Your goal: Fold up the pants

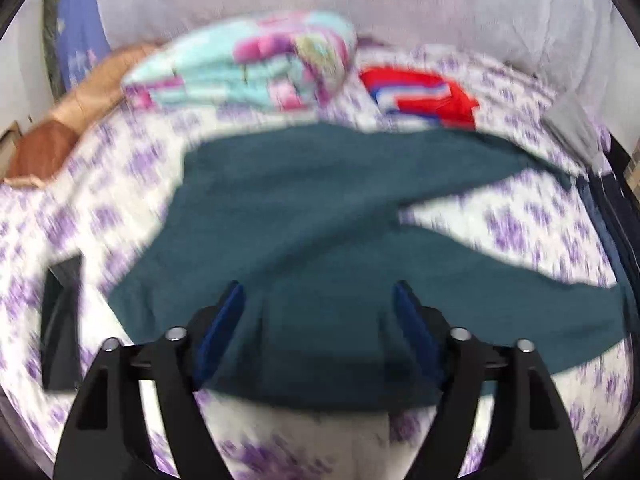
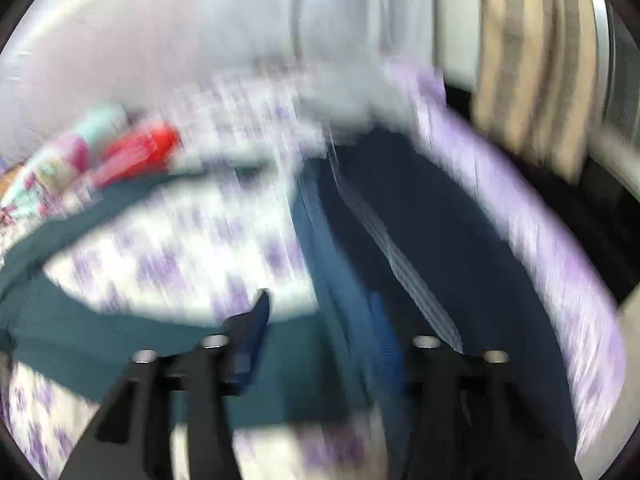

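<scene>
Dark teal pants (image 1: 304, 216) lie spread flat on the bed, waist end near me and two legs fanning out to the right. My left gripper (image 1: 318, 292) is open, its blue pads (image 1: 224, 320) hovering over the waist area with nothing between them. In the blurred right wrist view, my right gripper (image 2: 320, 300) is open above the lower pant leg (image 2: 120, 344), next to a dark blue garment (image 2: 420, 216). Nothing is held.
The bed has a white sheet with purple flowers (image 1: 520, 224). A folded pastel blanket (image 1: 248, 64) and a red striped garment (image 1: 424, 92) lie at the far side. A black flat object (image 1: 60, 320) lies left. A beige striped curtain (image 2: 532, 60) hangs at right.
</scene>
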Demonstrator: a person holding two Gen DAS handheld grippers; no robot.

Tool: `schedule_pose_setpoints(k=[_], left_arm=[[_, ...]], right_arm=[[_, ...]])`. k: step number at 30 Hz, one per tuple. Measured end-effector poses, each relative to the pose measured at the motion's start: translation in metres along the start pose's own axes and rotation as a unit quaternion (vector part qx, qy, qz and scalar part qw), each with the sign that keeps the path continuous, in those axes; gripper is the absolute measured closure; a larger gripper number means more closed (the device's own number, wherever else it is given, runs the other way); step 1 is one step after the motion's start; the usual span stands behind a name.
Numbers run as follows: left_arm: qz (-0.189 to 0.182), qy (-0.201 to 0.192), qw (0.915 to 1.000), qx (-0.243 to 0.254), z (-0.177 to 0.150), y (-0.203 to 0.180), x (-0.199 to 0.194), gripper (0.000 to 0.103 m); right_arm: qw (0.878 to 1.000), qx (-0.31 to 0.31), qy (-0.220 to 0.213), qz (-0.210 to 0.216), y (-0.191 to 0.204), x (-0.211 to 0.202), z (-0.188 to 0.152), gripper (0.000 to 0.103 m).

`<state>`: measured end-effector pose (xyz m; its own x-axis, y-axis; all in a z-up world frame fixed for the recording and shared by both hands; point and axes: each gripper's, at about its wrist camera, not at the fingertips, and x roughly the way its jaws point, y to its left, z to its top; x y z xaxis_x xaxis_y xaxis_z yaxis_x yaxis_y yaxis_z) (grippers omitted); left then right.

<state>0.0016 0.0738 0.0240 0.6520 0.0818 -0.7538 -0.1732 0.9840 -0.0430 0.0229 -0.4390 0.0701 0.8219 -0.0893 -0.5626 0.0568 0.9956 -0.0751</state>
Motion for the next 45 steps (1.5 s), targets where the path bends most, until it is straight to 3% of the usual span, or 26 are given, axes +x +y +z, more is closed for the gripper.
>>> schedule_pose_setpoints(k=[3,5,6,8,11,12,13,14,15,18,21,23,24,25,26,30,32,35,37,41,45], left_arm=[[0.017,-0.02,0.9994,-0.021,0.018,-0.001,0.004,0.022],[-0.011,-0.025,0.9986,-0.046,0.03,-0.009,0.016,0.022],[-0.018,-0.023,0.998,-0.056,0.033,-0.012,0.021,0.022],[-0.034,-0.022,0.9961,-0.079,0.042,-0.024,0.039,0.022],[-0.044,-0.018,0.9953,-0.085,0.047,-0.044,0.063,0.022],[-0.045,-0.017,0.9953,-0.084,0.046,-0.049,0.071,0.022],[-0.045,-0.018,0.9953,-0.084,0.045,-0.052,0.076,0.022],[-0.047,-0.019,0.9955,-0.081,0.043,-0.054,0.081,0.022],[-0.046,-0.017,0.996,-0.074,0.04,-0.056,0.087,0.022],[-0.041,-0.007,0.998,-0.048,0.032,-0.057,0.094,0.022],[-0.037,-0.021,0.9979,-0.048,0.034,-0.05,0.088,0.021],[-0.041,-0.015,0.9971,-0.063,0.037,-0.043,0.089,0.021],[-0.044,-0.012,0.9965,-0.07,0.038,-0.041,0.091,0.021],[-0.047,-0.009,0.9959,-0.077,0.038,-0.039,0.092,0.021],[-0.047,-0.007,0.9957,-0.079,0.038,-0.038,0.092,0.021],[-0.039,-0.011,0.9958,-0.082,0.036,-0.038,0.094,0.019],[-0.036,-0.011,0.9962,-0.079,0.035,-0.04,0.097,0.018],[-0.017,-0.015,0.9981,-0.057,0.033,-0.047,0.098,0.017],[-0.013,-0.015,0.9988,-0.045,0.031,-0.051,0.099,0.015],[-0.017,-0.013,0.9989,-0.041,0.031,-0.052,0.098,0.015],[-0.026,-0.01,0.9985,-0.047,0.032,-0.049,0.098,0.015]], right_arm=[[0.999,-0.032,-0.001,0.038,0.025,0.064,0.045,0.033],[0.998,-0.04,0.021,0.043,0.036,0.117,0.062,0.035],[0.998,-0.033,0.035,0.039,0.039,0.147,0.071,0.043],[0.996,-0.014,0.076,0.054,0.051,0.204,0.081,0.046],[0.992,-0.027,0.114,0.037,0.071,0.244,0.078,0.048],[0.991,-0.031,0.124,0.026,0.075,0.255,0.076,0.063],[0.989,-0.037,0.14,0.018,0.079,0.268,0.072,0.088],[0.987,-0.042,0.153,0.015,0.08,0.275,0.07,0.095],[0.988,-0.045,0.149,0.009,0.078,0.272,0.073,0.096],[0.991,-0.041,0.124,-0.007,0.056,0.243,0.092,0.096],[0.987,-0.032,0.156,0.003,0.018,0.225,0.102,0.095],[0.986,-0.055,0.147,-0.064,0.0,0.224,0.105,0.081],[0.981,-0.072,0.149,-0.105,-0.005,0.225,0.103,0.057],[0.976,-0.083,0.148,-0.135,-0.009,0.226,0.101,0.046],[0.977,-0.08,0.142,-0.135,-0.012,0.223,0.1,0.046],[0.987,-0.088,0.125,-0.054,0.006,0.21,0.092,0.047],[0.983,-0.109,0.146,-0.009,0.026,0.212,0.082,0.047],[0.978,-0.088,0.181,0.046,0.042,0.222,0.07,0.051],[0.975,-0.062,0.203,0.061,0.043,0.236,0.065,0.064],[0.976,0.026,0.2,0.085,0.025,0.253,0.072,0.064],[0.974,0.041,0.205,0.086,0.024,0.258,0.078,0.065]])
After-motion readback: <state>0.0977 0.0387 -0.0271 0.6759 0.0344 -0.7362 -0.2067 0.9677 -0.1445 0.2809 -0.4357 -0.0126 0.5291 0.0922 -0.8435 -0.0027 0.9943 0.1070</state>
